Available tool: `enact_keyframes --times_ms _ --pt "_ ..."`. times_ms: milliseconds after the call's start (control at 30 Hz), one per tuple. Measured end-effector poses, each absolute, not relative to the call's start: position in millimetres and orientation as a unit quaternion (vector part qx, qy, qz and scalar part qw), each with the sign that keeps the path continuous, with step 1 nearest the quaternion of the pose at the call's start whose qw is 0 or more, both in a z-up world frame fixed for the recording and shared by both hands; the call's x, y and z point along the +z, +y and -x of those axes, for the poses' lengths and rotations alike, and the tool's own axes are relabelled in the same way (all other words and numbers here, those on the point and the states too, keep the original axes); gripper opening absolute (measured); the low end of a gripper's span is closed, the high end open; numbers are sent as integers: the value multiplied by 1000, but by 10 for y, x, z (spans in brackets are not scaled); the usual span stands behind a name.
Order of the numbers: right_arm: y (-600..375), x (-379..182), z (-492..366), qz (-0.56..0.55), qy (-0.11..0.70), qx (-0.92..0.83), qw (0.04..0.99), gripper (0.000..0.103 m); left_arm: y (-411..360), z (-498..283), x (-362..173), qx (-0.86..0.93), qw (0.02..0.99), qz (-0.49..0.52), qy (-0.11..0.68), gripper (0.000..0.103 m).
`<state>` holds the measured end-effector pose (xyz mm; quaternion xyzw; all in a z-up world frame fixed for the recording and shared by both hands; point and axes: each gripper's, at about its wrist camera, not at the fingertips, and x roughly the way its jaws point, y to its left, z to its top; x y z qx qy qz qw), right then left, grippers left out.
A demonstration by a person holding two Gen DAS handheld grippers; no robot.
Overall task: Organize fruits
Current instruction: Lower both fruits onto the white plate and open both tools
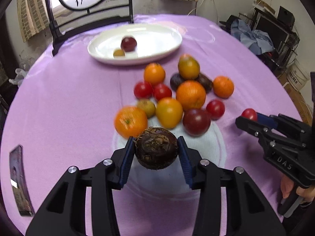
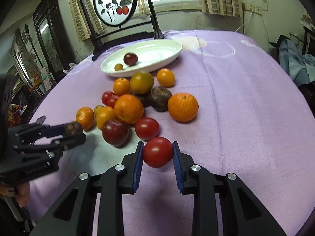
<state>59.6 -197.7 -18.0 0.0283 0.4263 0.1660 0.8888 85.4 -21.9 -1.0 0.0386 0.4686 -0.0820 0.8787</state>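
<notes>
Fruit sits in a big pile on the purple tablecloth (image 1: 59, 98), and both grippers are each holding one piece. On the left side, the left gripper (image 1: 156, 148) has its blue pads (image 1: 127, 157) squeezed tight on a brown hairy taro (image 1: 156, 148), lifted just above the pale patch on the cloth. Just past it is a blurry orange (image 1: 131, 121), touching a yellow-orange fruit (image 1: 169, 112) and a dark red plum (image 1: 196, 122). More oranges, little red tomatoes and dark fruits are bunched close behind them. Far back stands a white oval plate (image 1: 157, 57) with a dark red plum (image 1: 128, 43) and a small yellow fruit (image 1: 119, 53) inside it, near each other. Behind the plate stands a black frame with a round painting (image 2: 115, 3) of red fruit. Over on the right, the right gripper (image 2: 157, 152) has its two pads pressed on a red tomato (image 2: 157, 152), held near the edge of the pile. Another red tomato (image 2: 147, 128) lies just beyond it on the cloth, and a big orange (image 2: 183, 107) sits alone to the right of the pile
</notes>
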Motion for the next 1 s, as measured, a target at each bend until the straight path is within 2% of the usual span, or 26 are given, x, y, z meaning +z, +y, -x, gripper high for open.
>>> enact_keyframes --times_ms 200,333,533,733,767,800,833,867,1000 --pt "-1719 272 -784 24 395 211 894 29 -60 -1275 442 -71 898 -32 433 43" --pt "-1504 486 -1184 59 375 218 899 29 85 -1748 546 -39 906 -13 422 43" --pt "-1165 320 -1997 69 411 204 886 29 345 -2571 270 33 892 3 450 43" --pt "-928 45 -2482 82 469 186 860 30 471 -2968 -7 55 877 13 477 44" --pt "-897 10 -2521 87 472 180 859 32 471 -2992 -18 62 879 8 472 46" --pt "-882 -16 -2553 88 476 178 857 47 463 -3013 -15 64 881 5 469 51" --pt "-882 -35 -2574 89 480 171 856 55 473 -3012 -13 68 880 3 469 71" --pt "-907 -17 -2557 87 472 161 862 59 477 -2991 16 78 881 0 466 86" --pt "-1044 117 -2360 76 445 167 877 59 479 -2762 201 69 896 2 438 90"
